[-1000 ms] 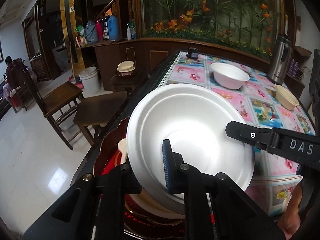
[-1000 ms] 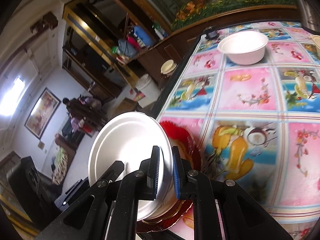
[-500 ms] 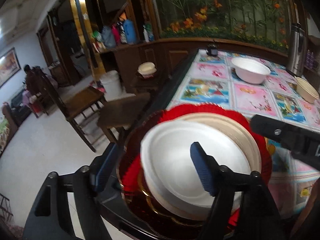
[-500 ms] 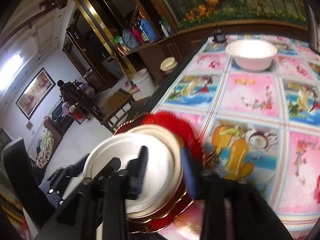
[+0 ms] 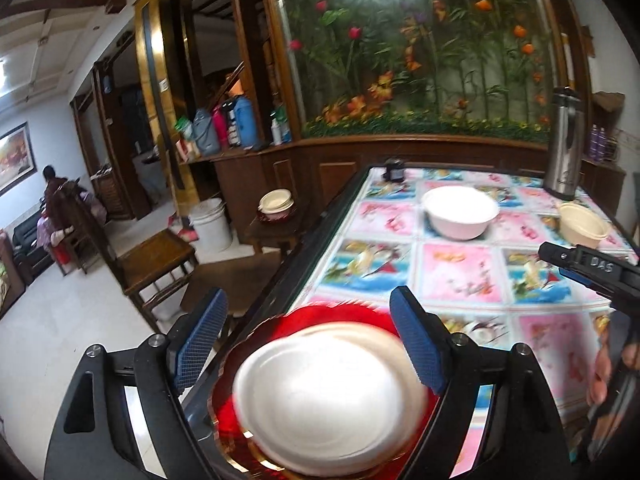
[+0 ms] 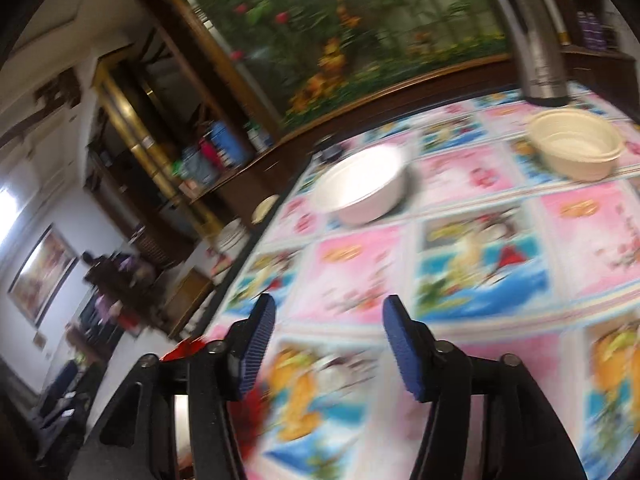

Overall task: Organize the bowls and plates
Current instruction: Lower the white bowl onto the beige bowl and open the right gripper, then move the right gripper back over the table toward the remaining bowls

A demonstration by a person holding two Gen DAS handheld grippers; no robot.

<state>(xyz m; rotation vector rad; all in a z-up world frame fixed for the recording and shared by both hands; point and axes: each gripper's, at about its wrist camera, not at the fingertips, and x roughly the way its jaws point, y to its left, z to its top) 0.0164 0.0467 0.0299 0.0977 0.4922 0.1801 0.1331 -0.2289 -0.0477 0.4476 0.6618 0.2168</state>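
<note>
A white plate [image 5: 332,400] lies on top of a stack of plates on a red gold-rimmed plate [image 5: 336,312] at the table's near left corner. My left gripper [image 5: 308,340] is open and empty above the stack, one finger on each side. My right gripper [image 6: 328,344] is open and empty over the tablecloth, to the right of the red plate [image 6: 188,350]; its finger shows in the left wrist view [image 5: 580,264]. A white bowl [image 5: 460,212] [image 6: 364,188] and a cream bowl [image 5: 582,226] [image 6: 576,144] stand farther back on the table.
The table [image 5: 460,276] has a flowered pink and blue cloth. A steel thermos [image 5: 564,144] [image 6: 528,32] stands at the back right. A small dark object [image 5: 394,170] sits at the far edge. Wooden chairs [image 5: 156,256], a white bucket [image 5: 210,224] and a stool with bowls [image 5: 276,204] stand left of the table.
Both grippers let go of the white plate, which now lies flat on the stack. Both opened wide. The right gripper swung right toward the bowls; the left one pulled back and up.
</note>
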